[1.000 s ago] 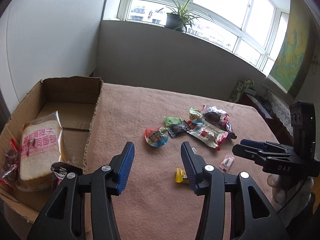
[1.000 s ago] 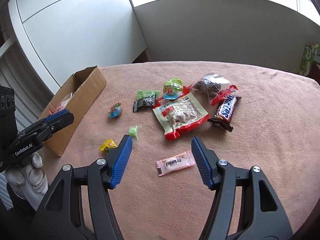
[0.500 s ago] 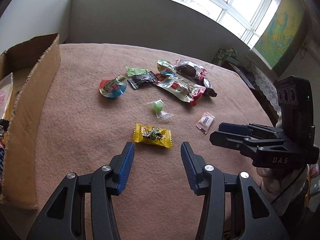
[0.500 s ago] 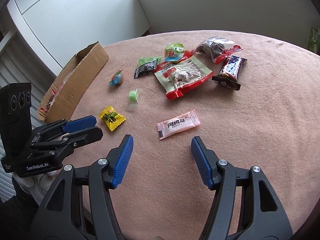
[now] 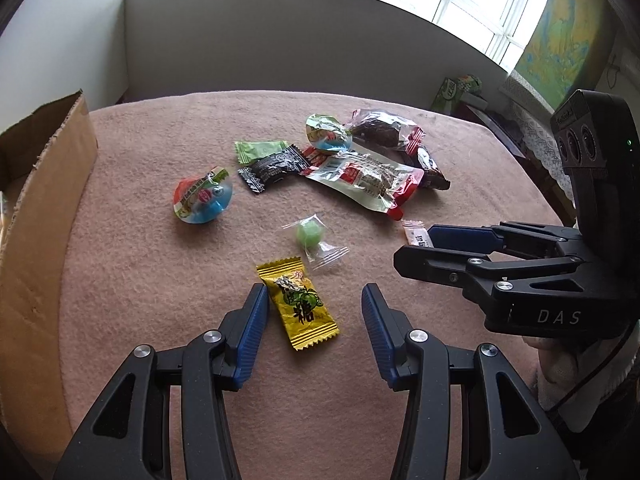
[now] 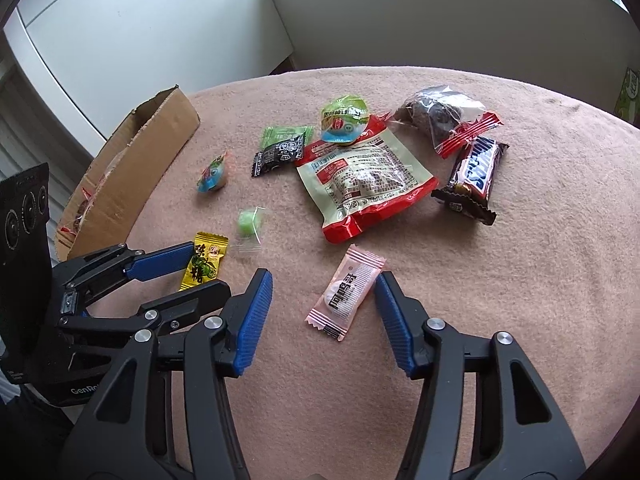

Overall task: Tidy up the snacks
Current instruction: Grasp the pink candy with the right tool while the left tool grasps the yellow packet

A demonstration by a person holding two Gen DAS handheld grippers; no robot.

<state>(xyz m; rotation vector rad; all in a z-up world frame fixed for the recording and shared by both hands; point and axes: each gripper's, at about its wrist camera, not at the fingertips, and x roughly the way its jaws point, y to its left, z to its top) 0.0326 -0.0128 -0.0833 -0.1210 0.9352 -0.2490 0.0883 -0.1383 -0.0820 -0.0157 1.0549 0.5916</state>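
Observation:
My left gripper is open, low over the pink tablecloth, with a yellow candy packet lying between its fingers, nearer the left one. My right gripper is open around a pink candy packet, whose right end lies by the right finger. Further out lie a green wrapped candy, a round jelly cup, a black packet, a large red-and-clear snack pouch, a Snickers bar and a bag of dark snacks.
An open cardboard box stands at the table's left edge and holds some snacks. A second jelly cup and a green packet lie at the back of the pile. A wall and windowsill lie behind the table.
Both grippers have moved forward and down toward the table. The yellow packet now sits between my left fingers and the pink packet between my right fingers. Both stay open.

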